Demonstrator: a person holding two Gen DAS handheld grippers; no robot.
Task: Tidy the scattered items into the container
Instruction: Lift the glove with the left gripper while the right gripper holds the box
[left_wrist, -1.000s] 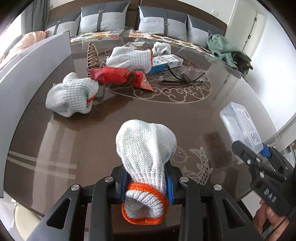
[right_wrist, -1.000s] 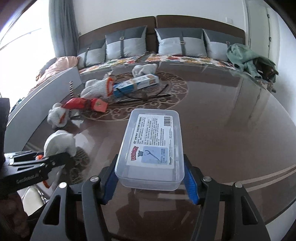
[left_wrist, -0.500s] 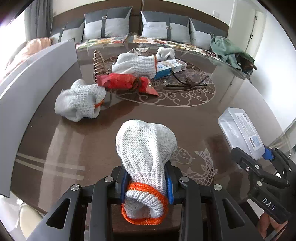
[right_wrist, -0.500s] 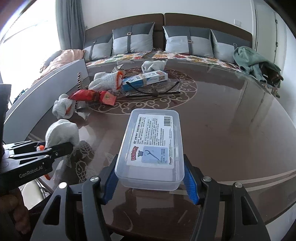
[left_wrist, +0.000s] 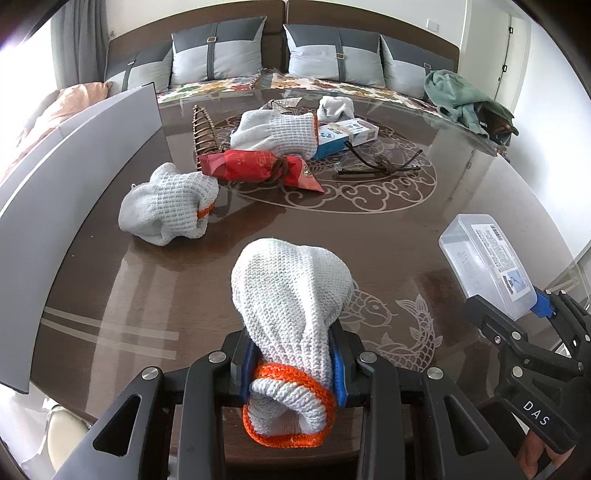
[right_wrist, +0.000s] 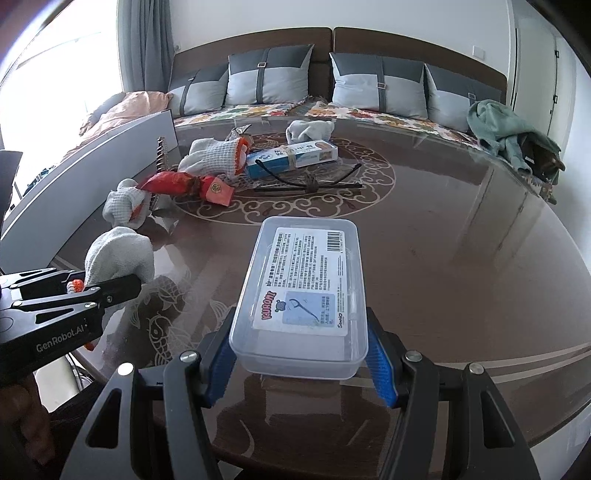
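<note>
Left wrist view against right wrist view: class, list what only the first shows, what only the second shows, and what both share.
Only the left wrist view shows the glove's orange cuff pinched between the left gripper's blue pads, and the "DAS" lettering on the right gripper.

Only the right wrist view shows the box's label head-on, with its barcode, and the "GenRobot.AI" lettering on the left gripper.

Both show the held glove, the clear box, the red packet, the blue carton and the brown table.

Glossy brown table (right_wrist: 461, 236) with swirl inlay, sofa (right_wrist: 369, 48) with grey cushions (right_wrist: 267, 75) behind, white walls, bright curtained window (right_wrist: 55, 66) at left
</note>
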